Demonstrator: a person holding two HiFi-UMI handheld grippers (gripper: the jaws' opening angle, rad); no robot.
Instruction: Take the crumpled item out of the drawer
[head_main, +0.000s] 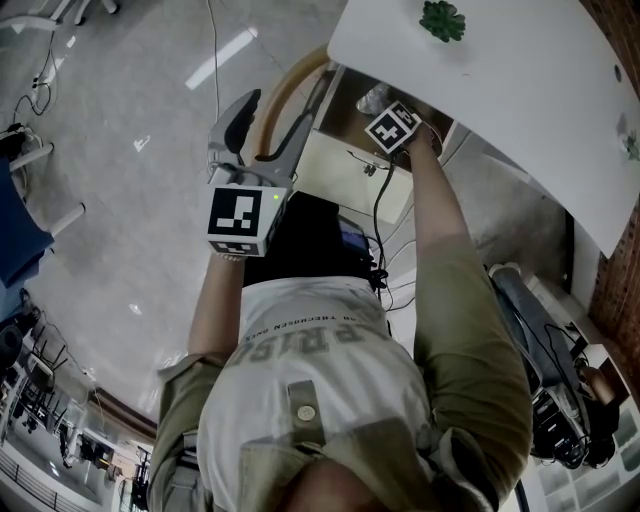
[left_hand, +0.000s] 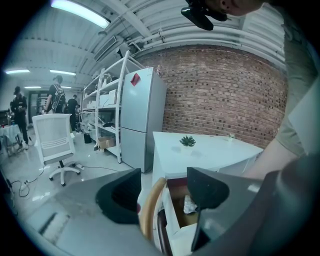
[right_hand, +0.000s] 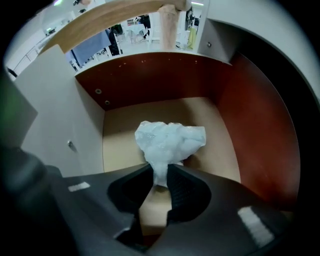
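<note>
In the drawer (right_hand: 150, 80), right gripper (right_hand: 160, 182) pinching crumpled item (right_hand: 170, 140), left gripper (left_hand: 165, 194) open-jawed outside it, white tabletop (left_hand: 210, 155) above, brick wall (left_hand: 220, 95) beyond

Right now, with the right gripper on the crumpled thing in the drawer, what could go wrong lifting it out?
The right gripper pinches only a thin tail of the crumpled item, so it may slip free or tear. The drawer walls stand close, and the tabletop overhangs; a careless lift could snag it there.
</note>
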